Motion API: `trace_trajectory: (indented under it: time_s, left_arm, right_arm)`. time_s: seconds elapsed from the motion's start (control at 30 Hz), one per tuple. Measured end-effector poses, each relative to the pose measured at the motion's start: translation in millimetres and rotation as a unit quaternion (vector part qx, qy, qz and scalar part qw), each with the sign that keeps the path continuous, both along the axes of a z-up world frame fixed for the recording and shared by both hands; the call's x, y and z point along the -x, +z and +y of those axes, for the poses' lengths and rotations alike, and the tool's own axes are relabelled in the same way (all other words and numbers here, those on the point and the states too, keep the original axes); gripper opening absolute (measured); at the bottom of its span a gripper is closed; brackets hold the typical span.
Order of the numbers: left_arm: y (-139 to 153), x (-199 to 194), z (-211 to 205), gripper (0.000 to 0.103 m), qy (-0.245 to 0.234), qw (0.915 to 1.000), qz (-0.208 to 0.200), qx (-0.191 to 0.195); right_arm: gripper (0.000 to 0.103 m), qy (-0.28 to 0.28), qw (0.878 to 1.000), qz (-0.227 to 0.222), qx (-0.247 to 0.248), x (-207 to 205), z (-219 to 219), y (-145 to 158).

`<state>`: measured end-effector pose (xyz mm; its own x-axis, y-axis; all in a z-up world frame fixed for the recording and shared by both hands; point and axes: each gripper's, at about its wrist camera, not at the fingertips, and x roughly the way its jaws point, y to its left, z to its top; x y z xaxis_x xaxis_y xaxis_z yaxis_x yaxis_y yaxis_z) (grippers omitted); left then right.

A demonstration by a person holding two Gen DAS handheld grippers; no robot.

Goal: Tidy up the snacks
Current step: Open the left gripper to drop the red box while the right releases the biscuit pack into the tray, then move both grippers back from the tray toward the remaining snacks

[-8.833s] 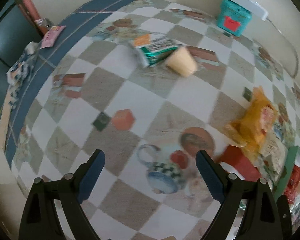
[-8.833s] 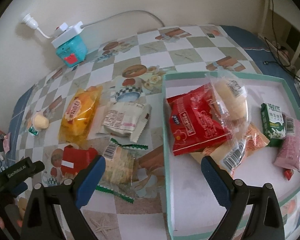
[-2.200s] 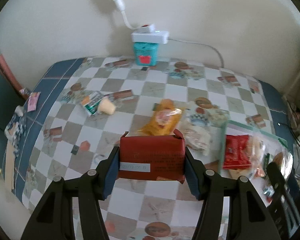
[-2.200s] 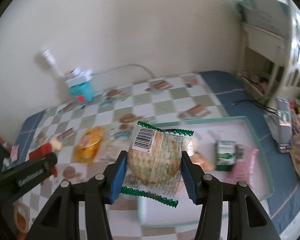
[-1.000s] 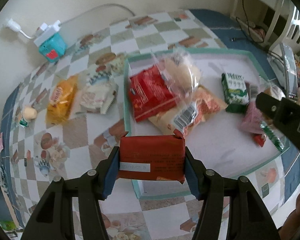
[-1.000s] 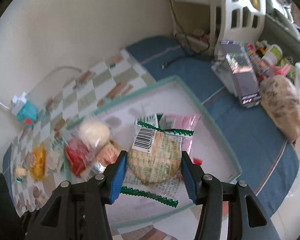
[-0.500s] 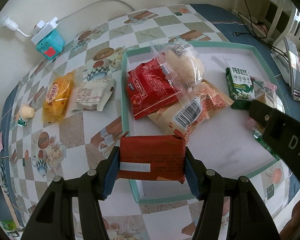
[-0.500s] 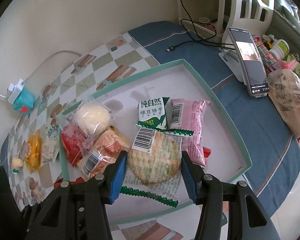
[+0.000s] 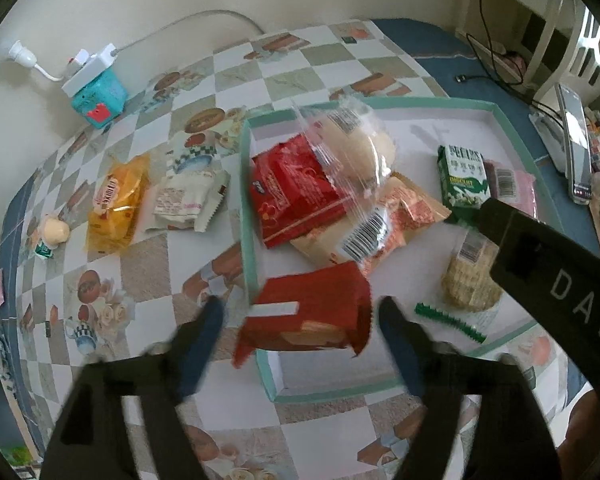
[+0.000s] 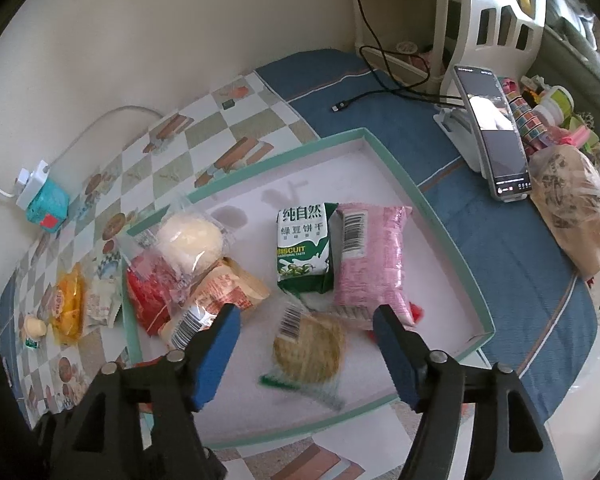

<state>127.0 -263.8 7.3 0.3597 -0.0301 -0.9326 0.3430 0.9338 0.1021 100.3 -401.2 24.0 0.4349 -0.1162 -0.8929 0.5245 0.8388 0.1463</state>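
Teal-rimmed white tray (image 9: 249, 240) on the checked tablecloth (image 9: 148, 272) holds most snacks — both grippers have just been opening, the left gripper (image 9: 300, 320) now wide around the loose red foil packet (image 9: 312, 312) over the tray's rim, the right gripper (image 10: 306, 338) wide above the round cracker pack (image 10: 308, 348) lying inside.

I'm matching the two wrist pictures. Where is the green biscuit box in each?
Left wrist: green biscuit box at right of centre, inside the tray, beside the pink pack.
Right wrist: the box at centre, left of the pink pack.
Shared landmark: teal cube by the wall.
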Motion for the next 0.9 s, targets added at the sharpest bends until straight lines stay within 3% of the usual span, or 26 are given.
trace_trajectory:
  time_s: [0.13,0.27,0.33,0.63,0.77,0.9]
  left_arm:
    - [2.9,-4.6,9.3,0.091,0.012,0.9999,-0.006,0.002]
    - [3.7,-13.5,27.6,0.095,0.046,0.9985,0.005,0.028]
    - [6.4,-17.1,36.1,0.1,0.063,0.9974,0.003,0.036]
    - [21.0,-31.9,80.2,0.1,0.135,0.9888,-0.018,0.06]
    - [15.7,-36.8,94.3,0.1,0.154,0.9853,-0.002,0.075]
    - [6.7,-39.0,103.9,0.1,0.177,0.9822,0.01,0.062]
  right_arm:
    - [0.078,-0.005,1.0,0.001,0.0,0.6,-1.2,0.7]
    - [0.09,-0.015,1.0,-0.001,-0.003,2.1,-4.3,0.9]
    - [0.09,-0.018,1.0,-0.001,-0.004,2.5,-5.6,0.7]
    - [0.09,-0.015,1.0,0.003,-0.006,0.6,-3.1,-0.6]
    - [0.09,-0.012,1.0,0.002,-0.004,-0.3,0.4,0.3]
    - [0.09,-0.01,1.0,0.003,-0.002,-0.9,1.9,0.1]
